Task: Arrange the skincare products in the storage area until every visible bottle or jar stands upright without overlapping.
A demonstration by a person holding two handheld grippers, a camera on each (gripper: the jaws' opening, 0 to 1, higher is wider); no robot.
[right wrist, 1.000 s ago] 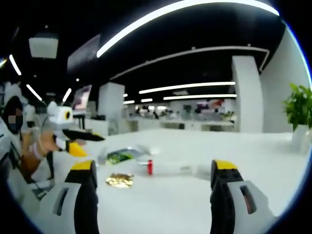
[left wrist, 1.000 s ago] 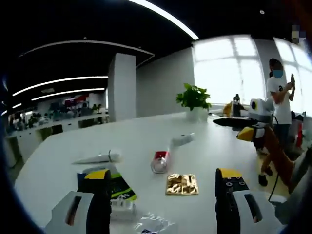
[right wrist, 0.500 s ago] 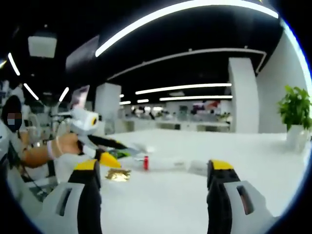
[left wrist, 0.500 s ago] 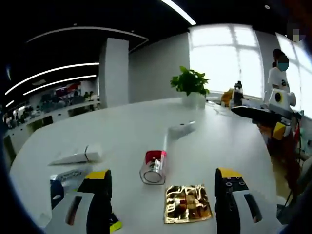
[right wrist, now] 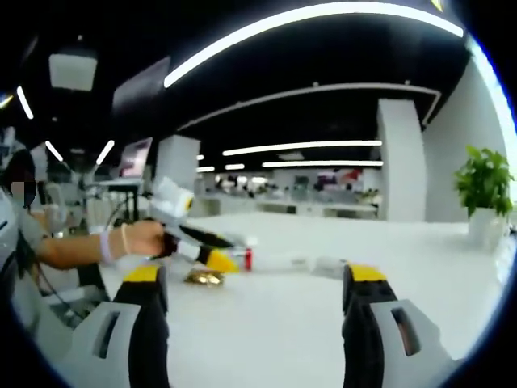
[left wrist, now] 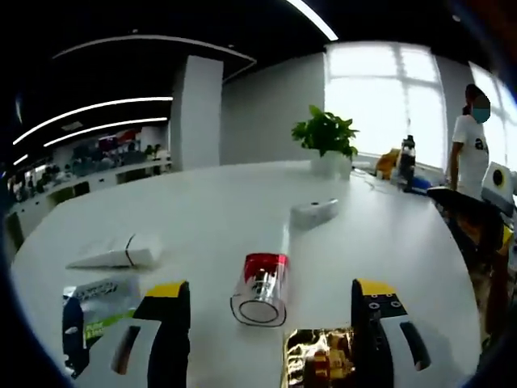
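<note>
A clear jar with a red band (left wrist: 262, 284) lies on its side on the white table (left wrist: 218, 210), its mouth toward me. My left gripper (left wrist: 271, 289) is open, its jaws standing either side of the jar and short of it. Behind the jar lies a white tube (left wrist: 314, 212); a second white tube (left wrist: 113, 255) lies at the left. In the right gripper view my right gripper (right wrist: 254, 283) is open and holds nothing. The left gripper (right wrist: 194, 241), held by a hand (right wrist: 144, 238), reaches to the red-banded jar (right wrist: 248, 259).
A gold foil packet (left wrist: 321, 360) lies by the left gripper's right jaw and a blue-green sachet (left wrist: 90, 311) by its left jaw. A potted plant (left wrist: 325, 139) stands at the table's far edge. A person (left wrist: 471, 121) stands at the right.
The left gripper has moved forward over the sachet and packet, close up to the red-banded jar. In the right gripper view it has travelled rightward to the jar. The right gripper has barely moved.
</note>
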